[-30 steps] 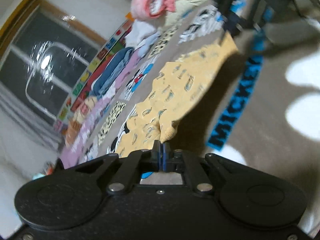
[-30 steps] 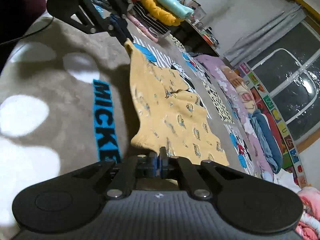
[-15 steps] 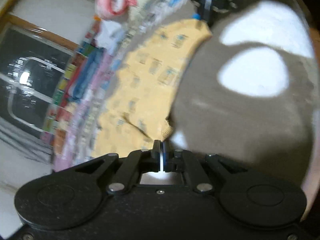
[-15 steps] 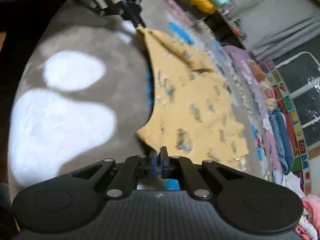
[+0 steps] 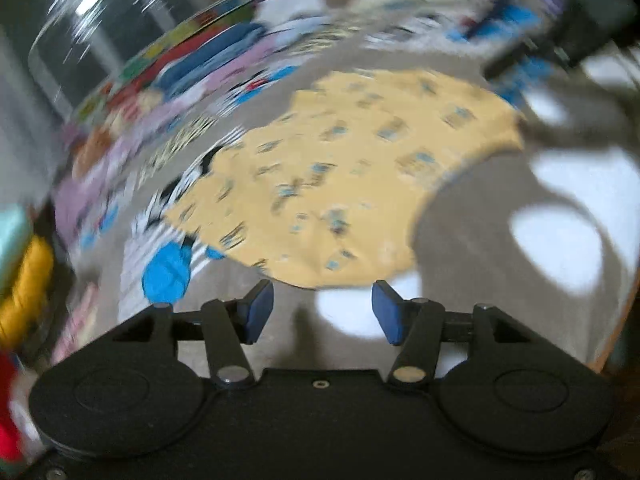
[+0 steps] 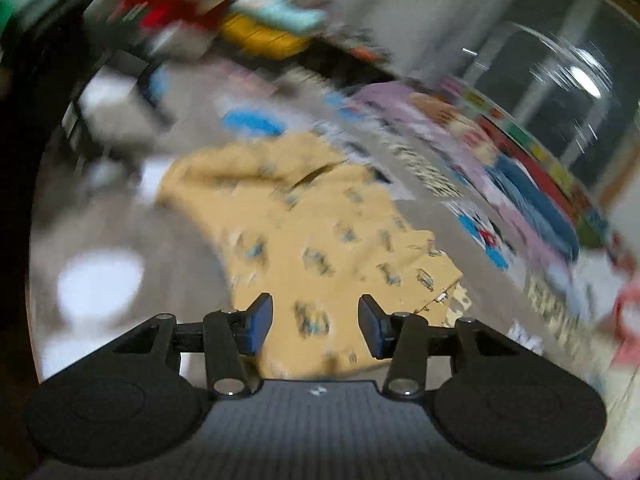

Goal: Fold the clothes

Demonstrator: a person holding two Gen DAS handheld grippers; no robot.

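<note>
A yellow garment with small blue prints (image 5: 352, 184) lies spread on a grey patterned blanket (image 5: 500, 248). In the left wrist view my left gripper (image 5: 322, 312) is open and empty, just short of the garment's near edge. In the right wrist view the same garment (image 6: 320, 240) lies flat with a folded flap at its far side. My right gripper (image 6: 316, 326) is open and empty, its blue pads (image 6: 258, 322) above the garment's near edge. Both views are motion-blurred.
Folded and piled clothes (image 5: 192, 76) line the far side of the blanket by a dark window (image 6: 560, 92). A rack with yellow and teal items (image 6: 264, 32) stands at the back. The right gripper shows dark and blurred in the left wrist view (image 5: 568, 12).
Both grippers have opened and let go of the yellow garment, which now lies flat on the blanket. Both cameras have swung and pulled back from it.
</note>
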